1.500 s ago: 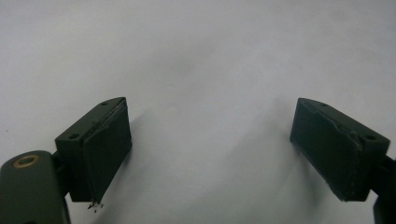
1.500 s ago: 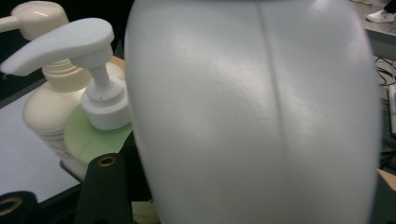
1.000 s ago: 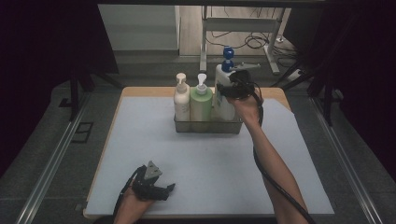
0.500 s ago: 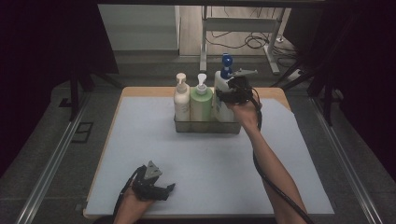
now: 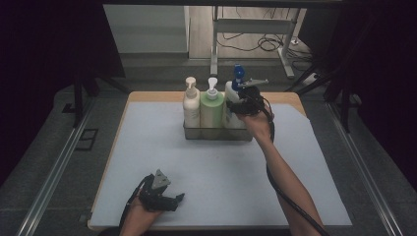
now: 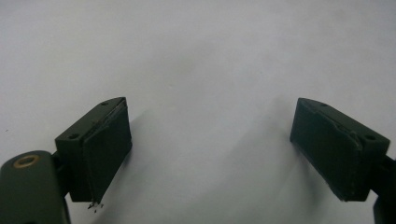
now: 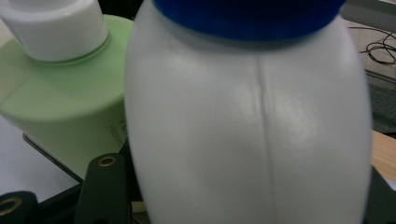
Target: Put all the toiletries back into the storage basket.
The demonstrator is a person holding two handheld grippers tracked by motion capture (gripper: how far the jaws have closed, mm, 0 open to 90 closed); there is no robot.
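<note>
The left tongs (image 5: 172,200) rest spread and empty on the near surface (image 5: 147,147). At the rack (image 5: 216,133), the right tongs (image 5: 236,105) pinch the blue-capped white bottle (image 7: 247,126) — it has sunk lower beside the green bottle (image 5: 212,109), nearly seated.

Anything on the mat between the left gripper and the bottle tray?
Nothing: in the high view, bare mat separates the left gripper from the tray.
</note>
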